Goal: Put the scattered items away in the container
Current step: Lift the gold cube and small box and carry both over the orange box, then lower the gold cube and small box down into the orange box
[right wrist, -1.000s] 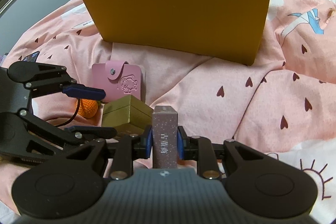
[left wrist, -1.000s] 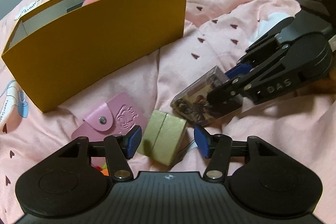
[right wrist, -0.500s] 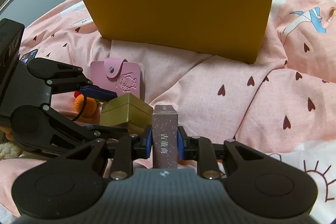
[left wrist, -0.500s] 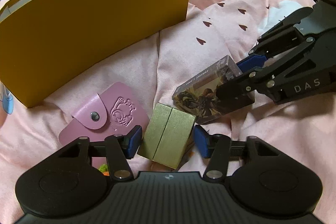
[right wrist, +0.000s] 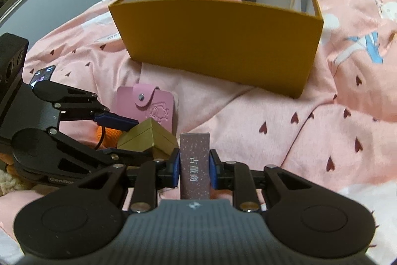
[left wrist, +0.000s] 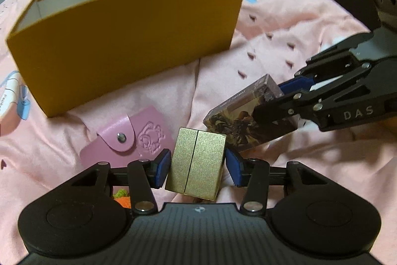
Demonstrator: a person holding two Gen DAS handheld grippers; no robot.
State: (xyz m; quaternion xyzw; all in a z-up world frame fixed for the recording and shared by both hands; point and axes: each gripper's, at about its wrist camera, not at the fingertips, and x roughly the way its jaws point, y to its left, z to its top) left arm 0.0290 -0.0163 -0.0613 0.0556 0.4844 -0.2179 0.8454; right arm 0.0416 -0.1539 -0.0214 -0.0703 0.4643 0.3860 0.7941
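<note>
The left claw (left wrist: pixel 197 169) has just been closing around the gold box (left wrist: pixel 196 164) and now clamps its sides, ready to lift. The right claw (right wrist: pixel 194 169) grips a slim card pack (right wrist: pixel 194 165) (both loads secured). Beyond lies the pink wallet (left wrist: pixel 131 138), then the mustard container (left wrist: pixel 129 51) on the pink bedspread (right wrist: pixel 310 131); dim shelves behind.

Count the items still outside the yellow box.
4: gold box between the left gripper's pads, card box in the right gripper, pink wallet and an orange toy on the bedding; others may be hidden.
</note>
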